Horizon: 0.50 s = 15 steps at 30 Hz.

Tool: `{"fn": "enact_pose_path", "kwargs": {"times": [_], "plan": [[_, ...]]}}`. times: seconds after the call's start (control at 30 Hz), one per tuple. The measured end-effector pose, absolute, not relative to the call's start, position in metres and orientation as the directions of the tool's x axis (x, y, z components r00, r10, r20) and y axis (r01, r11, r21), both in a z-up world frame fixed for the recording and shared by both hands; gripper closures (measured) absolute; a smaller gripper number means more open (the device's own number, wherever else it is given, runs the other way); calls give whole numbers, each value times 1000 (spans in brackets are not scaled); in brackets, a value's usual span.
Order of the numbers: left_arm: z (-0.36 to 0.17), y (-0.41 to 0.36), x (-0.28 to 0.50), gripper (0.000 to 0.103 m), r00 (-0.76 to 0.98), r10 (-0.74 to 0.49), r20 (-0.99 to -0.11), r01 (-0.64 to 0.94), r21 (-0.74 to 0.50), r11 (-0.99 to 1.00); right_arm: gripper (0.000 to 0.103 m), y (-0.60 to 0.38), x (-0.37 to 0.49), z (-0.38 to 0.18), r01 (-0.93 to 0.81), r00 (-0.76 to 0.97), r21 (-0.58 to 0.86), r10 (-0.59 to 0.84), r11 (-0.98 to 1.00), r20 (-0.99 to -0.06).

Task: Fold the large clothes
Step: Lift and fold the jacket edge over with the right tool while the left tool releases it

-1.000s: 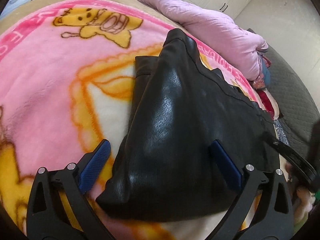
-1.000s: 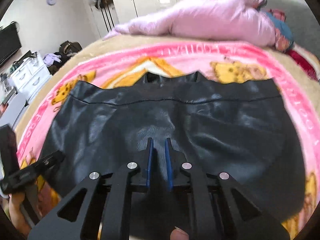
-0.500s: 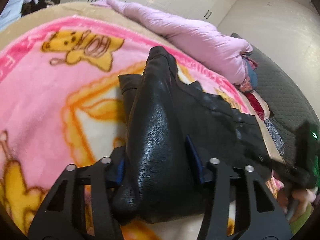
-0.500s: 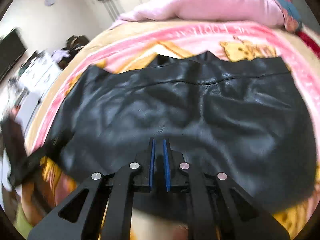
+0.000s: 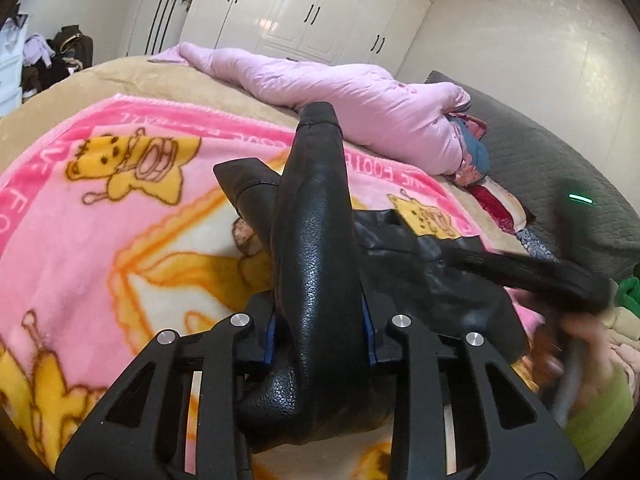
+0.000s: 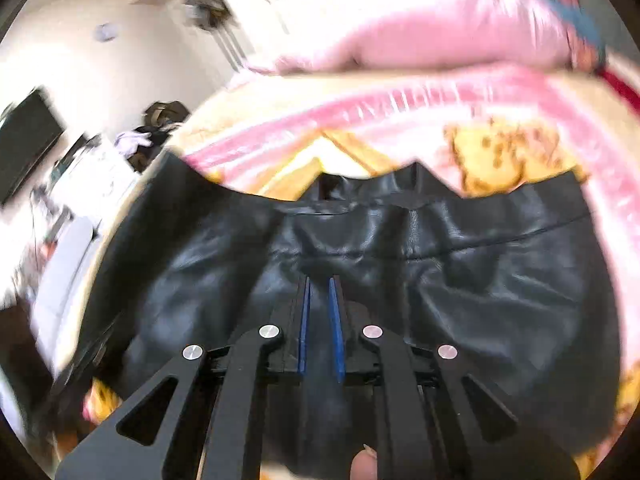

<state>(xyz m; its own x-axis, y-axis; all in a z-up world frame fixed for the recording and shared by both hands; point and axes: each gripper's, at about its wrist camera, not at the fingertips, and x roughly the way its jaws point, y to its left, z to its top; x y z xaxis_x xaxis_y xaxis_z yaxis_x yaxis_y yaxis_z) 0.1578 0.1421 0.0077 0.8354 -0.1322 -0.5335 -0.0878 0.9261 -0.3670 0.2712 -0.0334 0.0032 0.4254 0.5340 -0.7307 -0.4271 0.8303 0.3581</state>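
A black leather garment (image 5: pixel 316 256) lies on a pink cartoon blanket (image 5: pixel 80 208) on the bed. My left gripper (image 5: pixel 318 332) is shut on a bunched fold of the garment and lifts it off the blanket. In the right wrist view the garment (image 6: pixel 440 276) spreads wide, blurred by motion. My right gripper (image 6: pixel 319 320) has its blue pads nearly together on the garment's near edge. The right gripper also shows in the left wrist view (image 5: pixel 540 276), blurred, at the garment's right end.
A pink quilt (image 5: pixel 340 92) lies across the far side of the bed, with a grey quilted headboard (image 5: pixel 540 168) to the right. White wardrobes (image 5: pixel 312 12) stand behind. A TV (image 6: pixel 24 140) and cluttered furniture are at the left.
My left gripper closed on the garment's edge and raised it into a narrow upright fold. The right gripper stayed shut and lifted its edge, the view tilting up.
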Motion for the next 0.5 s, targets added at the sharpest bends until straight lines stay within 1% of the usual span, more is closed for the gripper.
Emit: {"fn": "enact_pose_path", "kwargs": {"times": [0.07,0.1,0.13,0.17,0.23,0.3,0.33,0.37,0.4,0.43,0.47,0.5], "plan": [[14,136,157,81,841,-131,-525,-81,-361,929,93,-24,299,-27,-362,398,332,467,871,-790],[15,134,157,82,841,-130,-525,-78,-356,931,97,-23,312,-44,-341,366,314,432,886,-824],[18,130,159,83,840,-137,-525,-66,-348,935,98,-21,318,-62,-318,333,318,419,893,-845],[18,127,160,83,837,-144,-527,-59,-350,935,98,-24,318,-67,-302,333,343,436,889,-836],[23,120,159,83,842,-127,-524,-58,-323,945,90,-31,313,-57,-302,326,390,479,870,-815],[28,113,159,83,844,-126,-521,-49,-309,950,65,-46,302,-39,-314,293,496,580,809,-760],[31,108,160,83,844,-126,-521,-41,-298,954,61,-57,292,-23,-337,304,529,622,779,-722],[33,105,161,84,846,-126,-518,-35,-290,956,55,-65,285,-11,-356,315,534,637,767,-704],[35,101,161,84,849,-126,-513,-29,-285,958,47,-72,277,3,-377,323,538,651,754,-687],[38,95,162,84,853,-130,-506,-22,-283,959,43,-79,267,22,-407,319,559,686,723,-654],[42,88,163,84,856,-133,-500,-14,-280,960,36,-84,262,34,-423,312,578,712,697,-630],[43,84,163,84,858,-135,-496,-11,-279,960,25,-85,256,49,-437,301,595,733,675,-610]]}}
